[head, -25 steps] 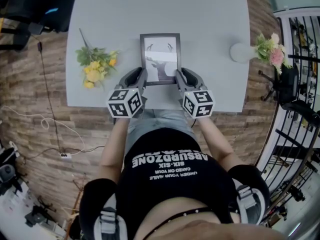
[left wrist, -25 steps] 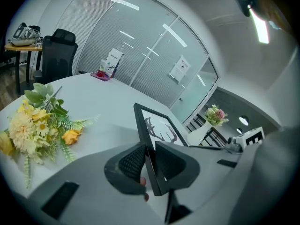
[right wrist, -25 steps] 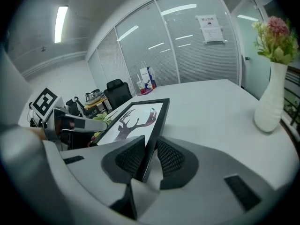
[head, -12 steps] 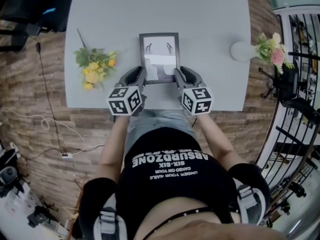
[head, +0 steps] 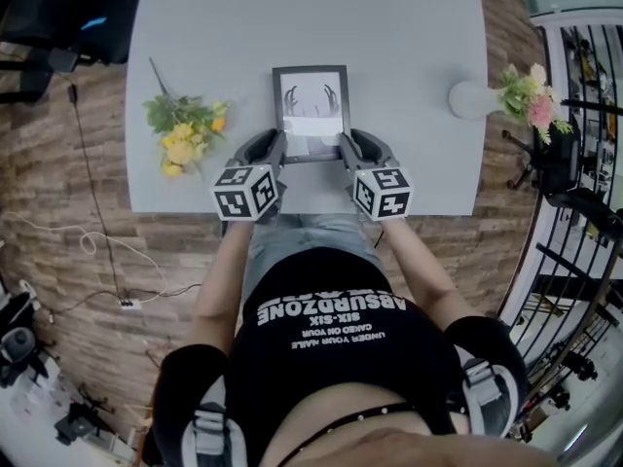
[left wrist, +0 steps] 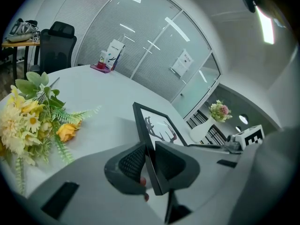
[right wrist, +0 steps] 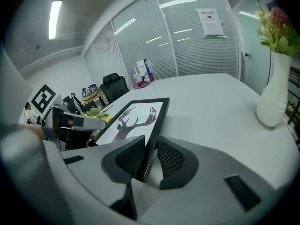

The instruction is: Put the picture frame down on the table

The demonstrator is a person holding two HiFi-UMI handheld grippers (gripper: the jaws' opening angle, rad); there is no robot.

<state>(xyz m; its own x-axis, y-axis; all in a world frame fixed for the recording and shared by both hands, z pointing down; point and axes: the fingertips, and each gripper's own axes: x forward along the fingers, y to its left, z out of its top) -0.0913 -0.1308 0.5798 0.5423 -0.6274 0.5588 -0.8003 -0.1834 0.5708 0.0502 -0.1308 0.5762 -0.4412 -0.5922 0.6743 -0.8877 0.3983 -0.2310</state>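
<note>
a person stands at the near edge of a pale grey table [head: 409, 27], holding a set of tongs in each hand. between the two sets is a black picture frame [head: 311, 113] with a white print of a dark deer head and antlers.

the left tongs [head: 275, 152] are clenched on the frame's left edge near its closest corner. in the left gripper view the two ribbed pads of the left tongs [left wrist: 149, 159] press on either side of the thin black border of the picture frame [left wrist: 157, 128]. the right tongs [head: 348, 150] grasp the opposite, right edge in the same way. the right gripper view shows the right tongs [right wrist: 149, 156] pinching the picture frame [right wrist: 133, 118] between both pads.

the frame stretches away from the tongs across the table, slanted, print facing up. its gripped end sits higher than its far end. whether the far end touches the table cannot be told.

each set of tongs carries a cube with black and white square markers, one on the left [head: 243, 195] and one on the right [head: 383, 193], on the side nearer the person.

beyond the left tongs and to their left, a bunch of yellow flowers [head: 185, 129] with green leaves lies flat on the table, near the frame but apart from it. beyond the right tongs and well off to their right, a white vase [head: 472, 100] of pink flowers [head: 526, 90] stands by the table's right edge. far past the tongs in both gripper views is a black office chair [left wrist: 56, 48] in front of glass walls.
</note>
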